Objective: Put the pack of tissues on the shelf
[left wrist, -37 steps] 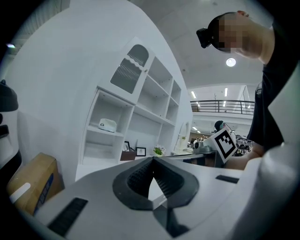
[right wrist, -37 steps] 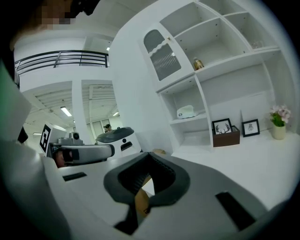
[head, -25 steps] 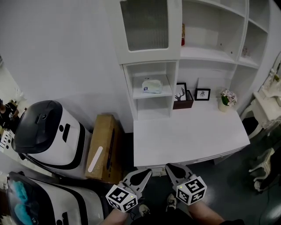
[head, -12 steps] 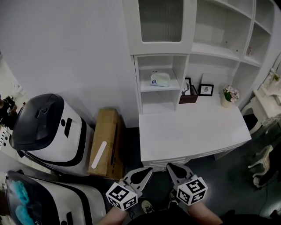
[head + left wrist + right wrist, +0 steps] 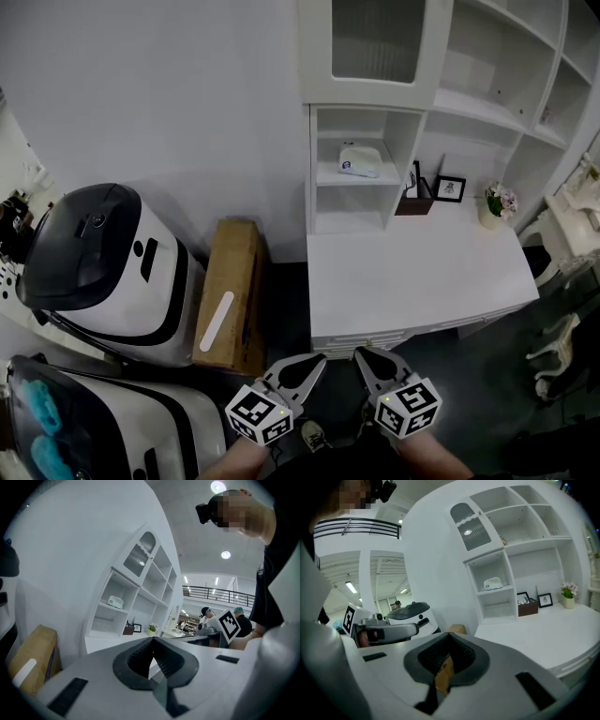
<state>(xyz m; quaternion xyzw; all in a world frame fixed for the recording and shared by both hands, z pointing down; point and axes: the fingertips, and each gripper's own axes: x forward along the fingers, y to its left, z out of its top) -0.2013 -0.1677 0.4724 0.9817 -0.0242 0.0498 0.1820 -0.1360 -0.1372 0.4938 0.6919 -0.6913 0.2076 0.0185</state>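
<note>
The pack of tissues (image 5: pixel 358 161) is a pale, rounded packet lying on the middle shelf of the white shelf unit (image 5: pixel 322 178), far ahead of both grippers. It also shows in the left gripper view as the pack of tissues (image 5: pixel 114 602) and in the right gripper view as the pack of tissues (image 5: pixel 492 583). My left gripper (image 5: pixel 317 361) and right gripper (image 5: pixel 361 354) hang side by side low in the head view, just before the desk's front edge. The jaws of each meet at the tip with nothing held.
A white desk (image 5: pixel 412 281) stands under the shelves with picture frames (image 5: pixel 450 187), a brown box (image 5: pixel 414 202) and a flower pot (image 5: pixel 492 204) at its back. A cardboard box (image 5: pixel 230 295) and two white machines (image 5: pixel 103 262) stand left. A white chair (image 5: pixel 562 347) is at the right.
The shelf unit and desk have slid rightward in the head view. Both grippers keep their place at the bottom, still shut and holding nothing.
</note>
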